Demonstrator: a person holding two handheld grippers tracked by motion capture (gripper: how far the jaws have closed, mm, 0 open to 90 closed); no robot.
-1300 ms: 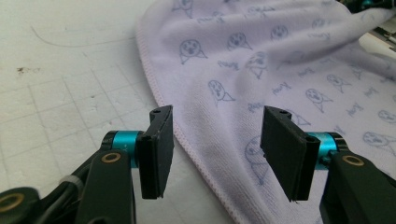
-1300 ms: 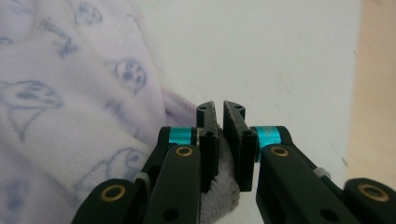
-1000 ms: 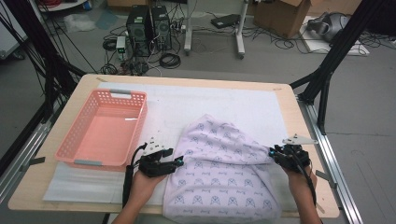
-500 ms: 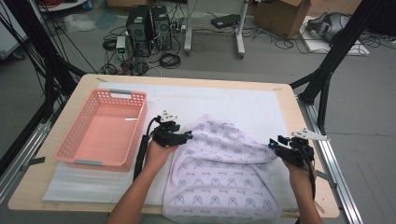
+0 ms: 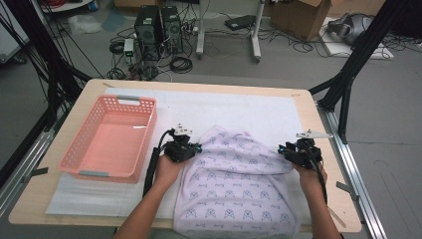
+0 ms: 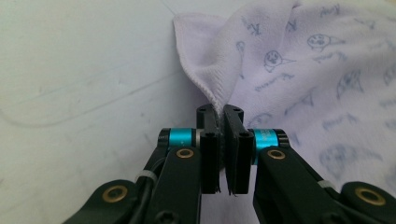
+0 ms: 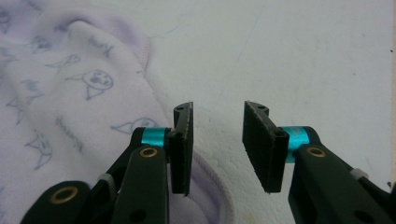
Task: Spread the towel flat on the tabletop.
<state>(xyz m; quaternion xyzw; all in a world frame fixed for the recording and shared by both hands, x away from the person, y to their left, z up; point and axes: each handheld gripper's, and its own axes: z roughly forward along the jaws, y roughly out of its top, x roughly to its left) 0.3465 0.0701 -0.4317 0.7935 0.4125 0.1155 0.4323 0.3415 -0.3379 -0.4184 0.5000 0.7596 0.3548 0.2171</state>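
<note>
Left gripper (image 6: 220, 140) is now being seen clamped on the hem of the lilac printed towel (image 5: 234, 189), where half a second ago its jaws were standing apart at that edge; they have just been closing, with cloth between them. Right gripper (image 7: 217, 144) is being held unclenched, jaws having just been narrowing, nothing between the pads, the towel's hem (image 7: 205, 172) lying just beside one of them. One side is thus being secured and the other is judged still to be grabbed before any fold or lift. Towel is lying bunched at the table's (image 5: 323, 149) near edge, right of the basket (image 5: 112, 137). Being counted: one towel, one pink basket, two grippers.
</note>
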